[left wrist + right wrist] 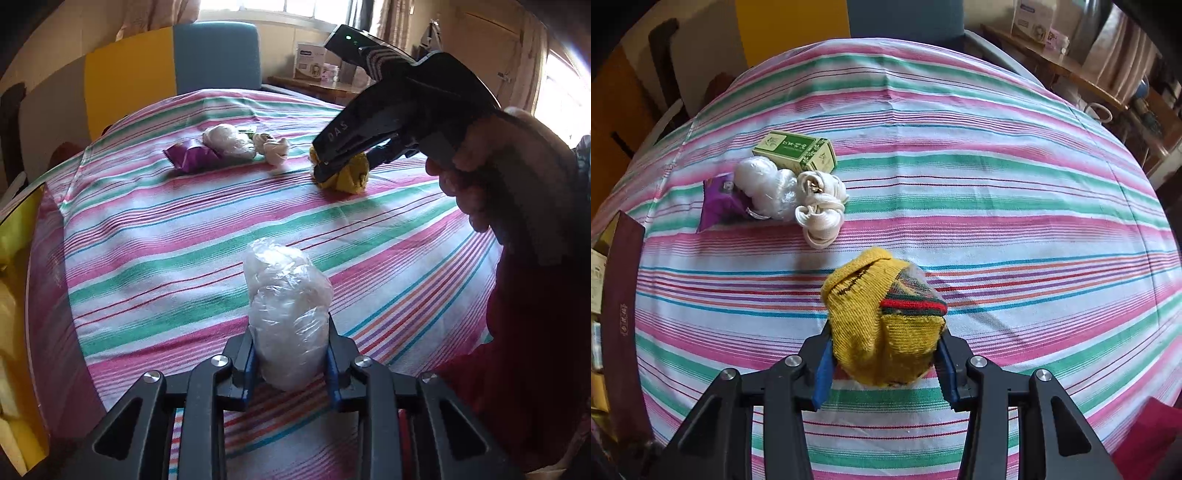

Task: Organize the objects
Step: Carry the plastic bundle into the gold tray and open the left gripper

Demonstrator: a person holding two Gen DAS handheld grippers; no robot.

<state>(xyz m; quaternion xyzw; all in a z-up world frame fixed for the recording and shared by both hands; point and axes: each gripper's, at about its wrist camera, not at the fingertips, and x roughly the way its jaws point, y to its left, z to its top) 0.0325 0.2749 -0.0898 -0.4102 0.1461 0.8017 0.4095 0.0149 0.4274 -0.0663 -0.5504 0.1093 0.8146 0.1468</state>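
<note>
Four small items cluster together: green box (795, 150), purple packet (718, 205), white bundle (767, 188), cream rope (822, 206).

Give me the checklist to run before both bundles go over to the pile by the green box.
1. Left tool shut on the clear plastic bundle: ok.
2. Right tool shut on the yellow sock bundle: ok.
3. Striped cloth bare between sock bundle and pile: ok.
4. Pile together: green box, purple packet, white cord: ok.
5. Bundles lifted off the cloth: cannot tell.
</note>
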